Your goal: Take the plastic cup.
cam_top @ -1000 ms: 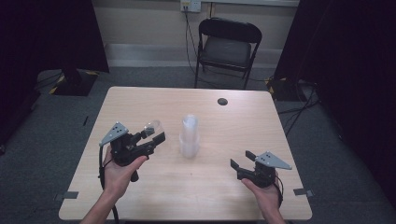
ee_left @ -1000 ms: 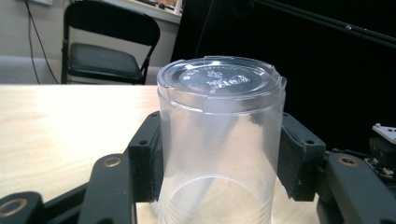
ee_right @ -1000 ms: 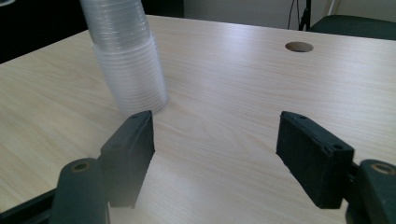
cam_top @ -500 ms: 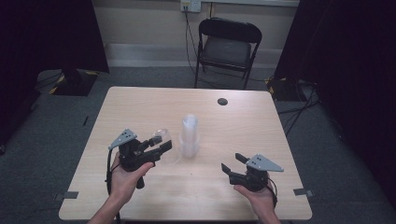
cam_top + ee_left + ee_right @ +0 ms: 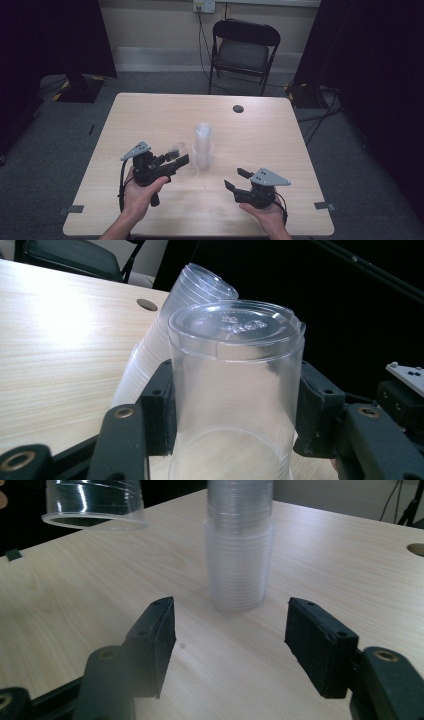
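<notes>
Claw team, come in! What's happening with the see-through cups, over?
Left claw shut on one clear cup, held off the table. Right claw open, nothing between its jaws, which have just been closing. Cup stack upright mid-table, nothing in the way.

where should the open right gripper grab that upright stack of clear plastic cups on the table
Judging by its pose, take the upright stack of clear plastic cups around its lower, wider band, coming in level from the person's side. The right gripper already faces it with jaws open either side. The round, tapering walls suit a squeeze across the middle; higher up it might tip.
</notes>
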A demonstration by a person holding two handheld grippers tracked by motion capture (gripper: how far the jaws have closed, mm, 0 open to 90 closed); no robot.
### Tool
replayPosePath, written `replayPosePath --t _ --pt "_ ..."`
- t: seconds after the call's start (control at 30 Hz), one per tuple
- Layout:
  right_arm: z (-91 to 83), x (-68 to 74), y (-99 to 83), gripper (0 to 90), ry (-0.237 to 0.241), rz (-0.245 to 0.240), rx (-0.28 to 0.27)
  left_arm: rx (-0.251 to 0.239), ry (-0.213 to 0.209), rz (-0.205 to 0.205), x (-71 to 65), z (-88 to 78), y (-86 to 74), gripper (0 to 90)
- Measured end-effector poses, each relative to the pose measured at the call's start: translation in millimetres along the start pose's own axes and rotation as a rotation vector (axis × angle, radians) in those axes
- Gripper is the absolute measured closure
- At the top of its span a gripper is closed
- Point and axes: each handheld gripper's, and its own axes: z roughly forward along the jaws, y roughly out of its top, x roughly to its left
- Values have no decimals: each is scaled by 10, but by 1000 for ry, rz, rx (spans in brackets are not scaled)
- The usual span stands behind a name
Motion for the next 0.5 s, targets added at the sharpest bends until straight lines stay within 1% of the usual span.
replayPosePath --t 0.07,0.1,0.13,0.23,0.3,0.33,0.37,0.4,0.47,0.5 --pt "4 16 2 377 3 -4 2 4 -8 -5 0 5 -4 447" --pt "14 57 10 401 18 -17 0 3 -15 -21 -7 13 -11 448" --pt "16 71 14 405 22 -25 0 6 -23 -33 -14 16 -13 449" --pt "19 125 36 428 42 -42 -13 7 -30 -39 -29 31 -17 450" --pt "32 157 48 448 56 -62 -15 12 -40 -56 -38 41 -21 450" --pt "38 177 54 450 56 -71 -14 12 -40 -56 -38 41 -21 451" --pt "49 198 60 462 63 -79 -15 12 -54 -74 -50 50 -28 451" --pt "54 214 63 471 66 -88 -17 10 -59 -86 -65 54 -32 451" --pt "64 261 75 483 67 -119 -26 11 -81 -105 -80 65 -34 452" --pt "70 282 84 486 72 -127 -26 13 -88 -113 -87 68 -35 452"
